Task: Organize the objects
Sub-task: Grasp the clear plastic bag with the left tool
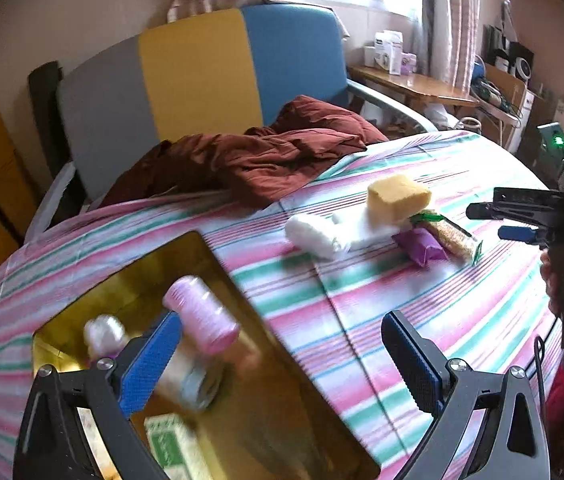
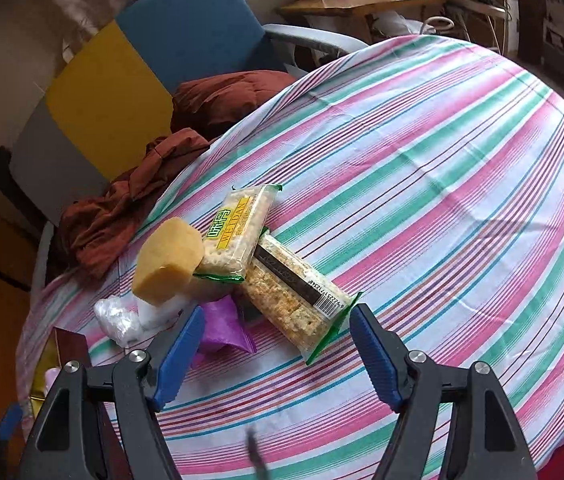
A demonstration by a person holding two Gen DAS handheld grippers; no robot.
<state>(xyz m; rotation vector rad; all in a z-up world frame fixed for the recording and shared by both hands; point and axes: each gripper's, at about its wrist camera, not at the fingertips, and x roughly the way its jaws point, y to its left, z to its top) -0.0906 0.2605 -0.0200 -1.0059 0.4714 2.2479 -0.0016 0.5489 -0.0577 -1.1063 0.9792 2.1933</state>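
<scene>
On the striped bed sheet lies a small pile of objects. It holds a yellow sponge, two wrapped snack bars, a purple packet and a white plastic-wrapped roll. My right gripper hovers open just short of the nearer snack bar, nothing between its fingers. A gold box at the lower left contains a pink thread spool, a small white bottle and a green-and-white packet. My left gripper hangs open over the box's right edge, holding nothing.
A crumpled rust-brown cloth lies at the head of the bed, against a grey, yellow and blue headboard. A wooden desk with boxes stands by the window. The right gripper shows at the left wrist view's right edge.
</scene>
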